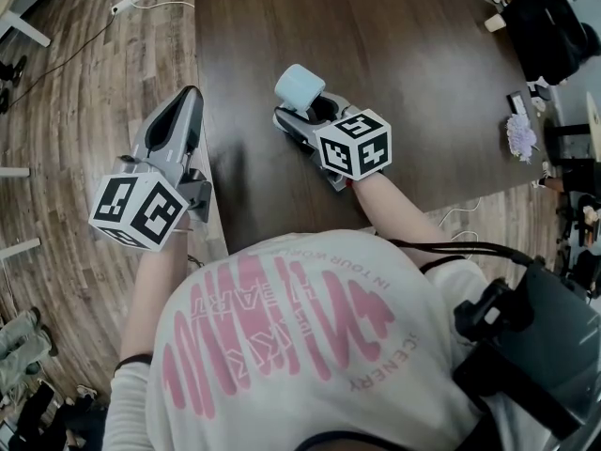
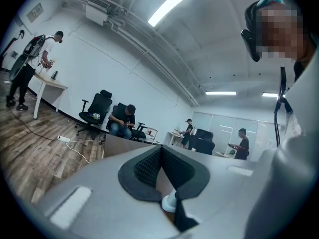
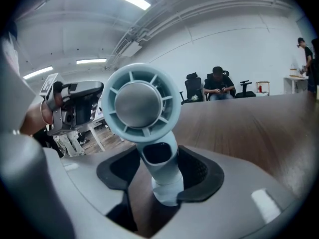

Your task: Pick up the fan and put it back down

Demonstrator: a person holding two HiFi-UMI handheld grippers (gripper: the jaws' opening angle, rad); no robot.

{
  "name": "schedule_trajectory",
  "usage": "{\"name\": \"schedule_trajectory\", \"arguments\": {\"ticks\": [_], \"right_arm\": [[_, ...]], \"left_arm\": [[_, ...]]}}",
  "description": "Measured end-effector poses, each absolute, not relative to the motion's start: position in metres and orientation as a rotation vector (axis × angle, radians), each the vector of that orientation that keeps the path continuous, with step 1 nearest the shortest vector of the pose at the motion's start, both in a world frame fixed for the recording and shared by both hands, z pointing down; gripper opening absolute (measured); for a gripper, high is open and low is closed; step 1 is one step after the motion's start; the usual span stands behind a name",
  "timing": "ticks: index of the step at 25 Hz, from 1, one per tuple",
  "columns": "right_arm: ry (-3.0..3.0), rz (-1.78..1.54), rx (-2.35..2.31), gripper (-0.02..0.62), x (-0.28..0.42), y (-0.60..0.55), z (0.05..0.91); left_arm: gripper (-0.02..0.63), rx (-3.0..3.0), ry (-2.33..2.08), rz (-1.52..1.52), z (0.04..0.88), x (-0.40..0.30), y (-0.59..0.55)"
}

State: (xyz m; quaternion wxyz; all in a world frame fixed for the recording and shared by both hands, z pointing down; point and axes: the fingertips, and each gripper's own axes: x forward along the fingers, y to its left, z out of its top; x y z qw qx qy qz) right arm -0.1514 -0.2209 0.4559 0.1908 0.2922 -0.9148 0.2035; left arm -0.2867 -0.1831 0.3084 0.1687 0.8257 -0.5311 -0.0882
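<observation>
A pale blue hand fan (image 1: 299, 86) stands upright on the dark wooden table (image 1: 413, 73). My right gripper (image 1: 317, 113) is shut on its handle just below the round head. In the right gripper view the fan (image 3: 142, 103) faces the camera, its handle squeezed between the black pads (image 3: 204, 176), and the right gripper (image 3: 162, 173) is low over the table (image 3: 249, 128). I cannot tell whether the fan's foot touches the wood. My left gripper (image 1: 191, 97) hovers at the table's left edge, away from the fan. It (image 2: 160, 152) is shut with nothing in it.
A purple fluffy object (image 1: 519, 136) and a black bag (image 1: 549, 26) sit at the table's far right. A power strip with cable (image 1: 125, 5) lies on the wooden floor to the left. Seated and standing people and office chairs (image 2: 94, 108) are far behind.
</observation>
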Motion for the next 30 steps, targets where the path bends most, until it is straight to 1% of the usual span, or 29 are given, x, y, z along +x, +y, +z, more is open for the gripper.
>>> {"name": "schedule_trajectory", "arguments": {"ticks": [4, 13, 14, 15, 16, 17, 18, 22, 23, 24, 25, 29, 30], "right_arm": [[-2.57, 0.532, 0.801, 0.244, -0.152, -0.219, 0.457], [-2.565, 0.567, 0.762, 0.253, -0.147, -0.218, 0.46], [-2.545, 0.575, 0.749, 0.26, -0.145, -0.217, 0.464], [-2.524, 0.578, 0.736, 0.303, -0.142, -0.215, 0.469], [-2.513, 0.575, 0.728, 0.312, -0.139, -0.213, 0.473], [-2.513, 0.571, 0.725, 0.292, -0.137, -0.21, 0.474], [-2.519, 0.573, 0.727, 0.287, -0.134, -0.208, 0.475], [-2.523, 0.66, 0.744, 0.289, -0.117, -0.201, 0.475], [-2.524, 0.68, 0.754, 0.279, -0.11, -0.2, 0.473], [-2.527, 0.696, 0.764, 0.251, -0.102, -0.198, 0.47], [-2.532, 0.712, 0.77, 0.213, -0.094, -0.196, 0.464], [-2.573, 0.759, 0.792, 0.025, -0.055, -0.188, 0.442], [-2.589, 0.777, 0.796, 0.007, -0.047, -0.187, 0.439]], "left_arm": [[0.018, 2.354, -1.506, -0.248, 0.308, -0.282, -0.185], [0.018, 2.358, -1.505, -0.241, 0.301, -0.271, -0.187], [0.017, 2.36, -1.506, -0.241, 0.301, -0.269, -0.187], [0.017, 2.36, -1.506, -0.241, 0.301, -0.267, -0.187], [0.018, 2.36, -1.506, -0.24, 0.301, -0.266, -0.186], [0.018, 2.36, -1.507, -0.239, 0.302, -0.265, -0.184], [0.017, 2.359, -1.509, -0.238, 0.303, -0.265, -0.183], [0.018, 2.352, -1.504, -0.24, 0.304, -0.254, -0.179], [0.018, 2.354, -1.501, -0.241, 0.303, -0.248, -0.178], [0.018, 2.355, -1.499, -0.242, 0.299, -0.242, -0.177], [0.017, 2.355, -1.499, -0.245, 0.295, -0.235, -0.176], [0.017, 2.342, -1.492, -0.249, 0.287, -0.202, -0.17], [0.017, 2.34, -1.491, -0.253, 0.29, -0.195, -0.169]]}}
